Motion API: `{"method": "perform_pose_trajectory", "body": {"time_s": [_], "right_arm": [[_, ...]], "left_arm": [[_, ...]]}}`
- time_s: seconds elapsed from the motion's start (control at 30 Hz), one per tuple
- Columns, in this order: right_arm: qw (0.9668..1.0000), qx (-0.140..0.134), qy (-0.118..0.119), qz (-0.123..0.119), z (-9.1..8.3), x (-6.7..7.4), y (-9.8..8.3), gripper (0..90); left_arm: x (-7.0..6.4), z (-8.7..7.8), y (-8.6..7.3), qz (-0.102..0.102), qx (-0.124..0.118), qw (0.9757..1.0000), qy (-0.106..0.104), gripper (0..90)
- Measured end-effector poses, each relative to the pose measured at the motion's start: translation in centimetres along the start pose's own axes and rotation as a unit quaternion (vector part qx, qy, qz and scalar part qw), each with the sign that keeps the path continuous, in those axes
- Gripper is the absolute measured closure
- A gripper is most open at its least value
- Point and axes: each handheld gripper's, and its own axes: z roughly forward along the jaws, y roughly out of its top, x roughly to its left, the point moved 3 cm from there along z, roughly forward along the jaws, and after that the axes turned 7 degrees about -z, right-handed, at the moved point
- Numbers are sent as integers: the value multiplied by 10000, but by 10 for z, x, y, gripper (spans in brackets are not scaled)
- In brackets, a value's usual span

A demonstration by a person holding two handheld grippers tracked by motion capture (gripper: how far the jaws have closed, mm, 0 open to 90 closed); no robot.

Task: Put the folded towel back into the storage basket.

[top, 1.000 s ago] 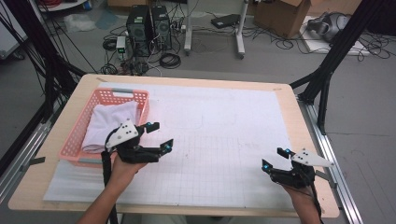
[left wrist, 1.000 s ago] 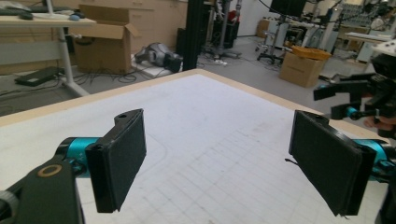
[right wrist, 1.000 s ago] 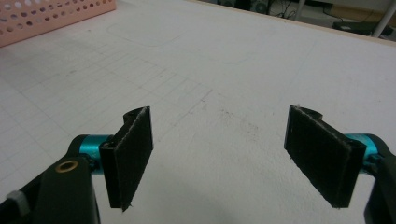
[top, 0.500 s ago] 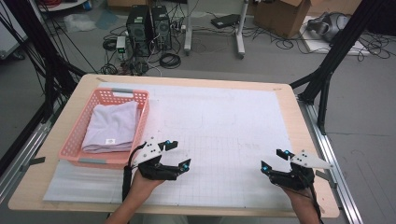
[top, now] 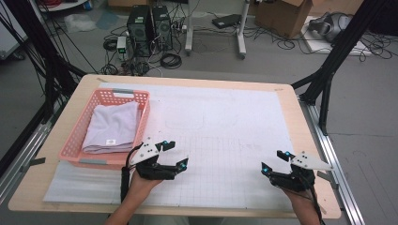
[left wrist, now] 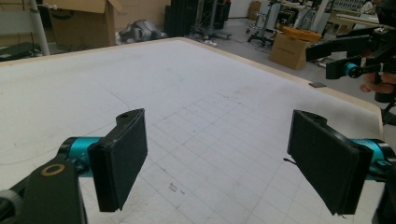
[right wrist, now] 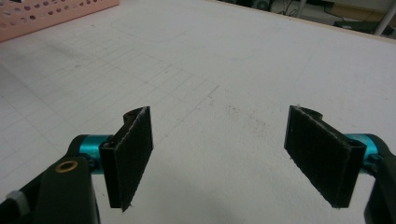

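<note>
The left claw (top: 172, 153) hangs just above the white gridded mat (top: 225, 136) on the desk (top: 61, 126), right beside the near right corner of the pink basket (top: 77, 140). Its jaws stand wide apart with nothing between them; in the left gripper view the left claw (left wrist: 233, 158) frames bare mat alone.

The folded pale towel (top: 112, 127) lies inside the basket, filling most of its floor, with a small tag near its near edge. It is apart from both claws; the left one is the nearer, just past the basket's wall.

The right claw (top: 274, 161) sits low over the mat, well away from the basket, toward the desk's near right corner. Its jaws too are spread wide and hold nothing, as the right gripper view shows, where the right claw (right wrist: 219, 154) looks across the empty grid toward the basket's wall (right wrist: 51, 11).
</note>
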Motion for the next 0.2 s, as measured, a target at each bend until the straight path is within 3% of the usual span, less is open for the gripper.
{"method": "perform_pose_trajectory", "body": {"time_s": [0.2], "right_arm": [[10000,1,21,-12,1,1,1,226]], "left_arm": [[1,-1,0,-10,-14,10000,23,203]]}}
